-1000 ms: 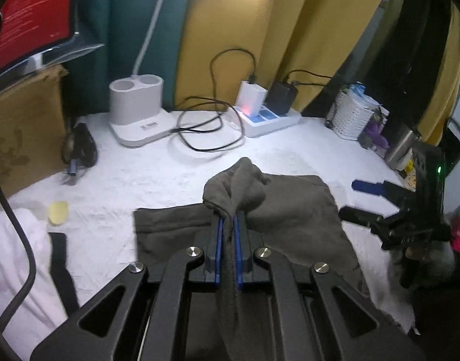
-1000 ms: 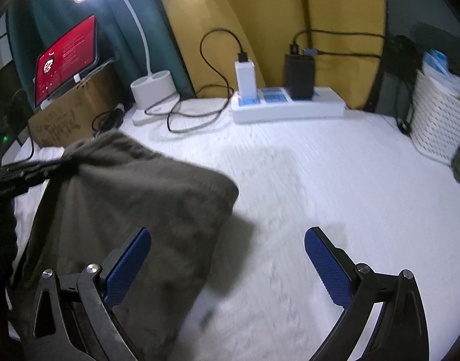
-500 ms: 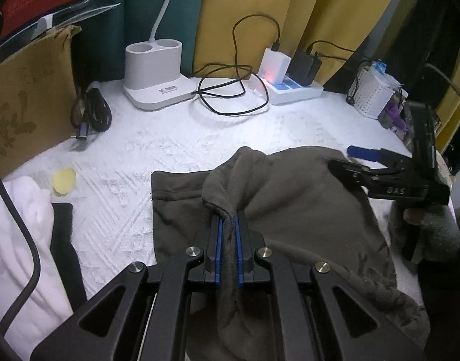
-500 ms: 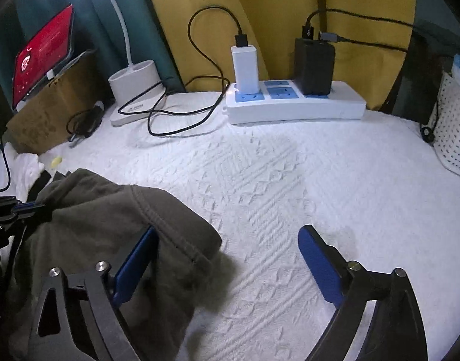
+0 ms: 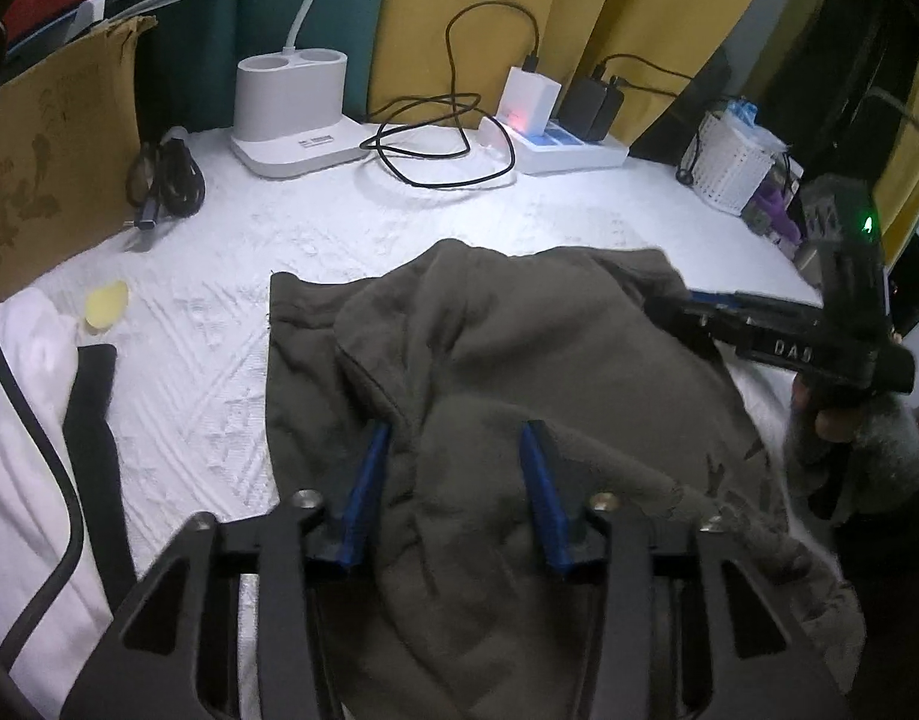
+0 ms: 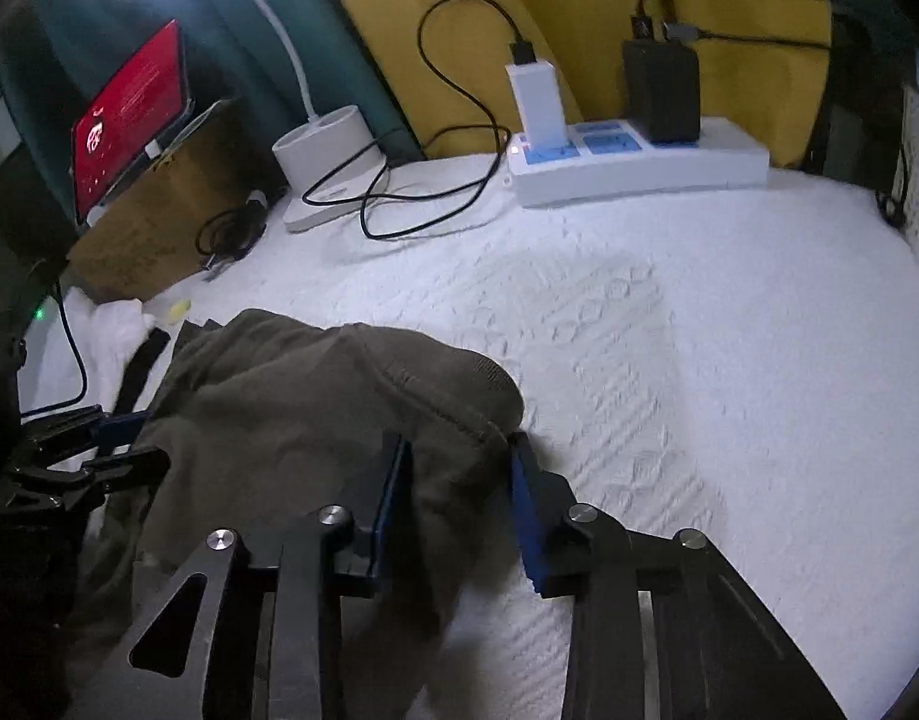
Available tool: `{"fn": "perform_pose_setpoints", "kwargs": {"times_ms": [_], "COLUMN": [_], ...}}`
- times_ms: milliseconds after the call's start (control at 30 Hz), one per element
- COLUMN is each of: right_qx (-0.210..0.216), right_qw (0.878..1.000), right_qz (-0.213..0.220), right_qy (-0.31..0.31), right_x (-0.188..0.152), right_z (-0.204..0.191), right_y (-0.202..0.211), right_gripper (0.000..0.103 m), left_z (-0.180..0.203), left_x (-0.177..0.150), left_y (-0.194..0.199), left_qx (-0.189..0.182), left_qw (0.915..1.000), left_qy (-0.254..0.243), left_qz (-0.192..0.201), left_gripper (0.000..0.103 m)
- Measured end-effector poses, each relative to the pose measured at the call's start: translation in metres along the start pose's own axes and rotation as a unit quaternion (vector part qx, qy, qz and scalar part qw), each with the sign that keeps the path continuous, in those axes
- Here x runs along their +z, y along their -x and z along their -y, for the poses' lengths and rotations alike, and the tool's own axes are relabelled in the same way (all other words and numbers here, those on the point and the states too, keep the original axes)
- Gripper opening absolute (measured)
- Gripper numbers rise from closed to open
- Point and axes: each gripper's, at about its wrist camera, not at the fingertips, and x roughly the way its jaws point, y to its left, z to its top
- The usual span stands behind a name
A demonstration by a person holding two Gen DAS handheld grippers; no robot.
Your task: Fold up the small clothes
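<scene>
An olive-brown fleece garment (image 5: 549, 360) lies rumpled on the white quilted cover (image 6: 699, 360). My left gripper (image 5: 455, 429) hovers over its near part with its jaws opening. Cloth lies between the blue pads (image 5: 369, 480), but they do not press it. In the right wrist view the same garment (image 6: 291, 396) fills the lower left. My right gripper (image 6: 459, 441) is closing on its hemmed right edge, which bunches between both pads. The left wrist view shows the right gripper (image 5: 687, 306) at the garment's far right corner, held by a person's hand. The left gripper (image 6: 141, 441) shows at the left edge.
At the back stand a white power strip (image 5: 573, 147) with chargers, looped black cables (image 5: 447, 144) and a white lamp base (image 5: 291, 114). A cardboard box (image 5: 51, 168) is on the left and a white basket (image 5: 732, 171) on the right. White cloth (image 5: 21, 420) and a black strap (image 5: 93, 420) lie nearby.
The left jaws let go of the pinched fold and spread apart, and the garment sank onto the cover. The right gripper moved onto the garment's edge and its wide jaws narrowed around it.
</scene>
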Motion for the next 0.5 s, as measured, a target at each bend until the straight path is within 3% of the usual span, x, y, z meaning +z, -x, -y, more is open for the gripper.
{"fn": "perform_pose_setpoints", "kwargs": {"times_ms": [500], "right_qx": [-0.040], "right_qw": [0.998], "right_qz": [0.007], "right_qy": [0.051], "right_x": [0.020], "right_z": [-0.014], "right_y": [-0.020], "right_gripper": [0.023], "left_z": [0.001], "left_x": [-0.002], "left_y": [0.006], "left_qx": [0.002], "left_qw": [0.9999], "left_qy": [-0.009], "left_qz": [0.004], "left_gripper": [0.036]}}
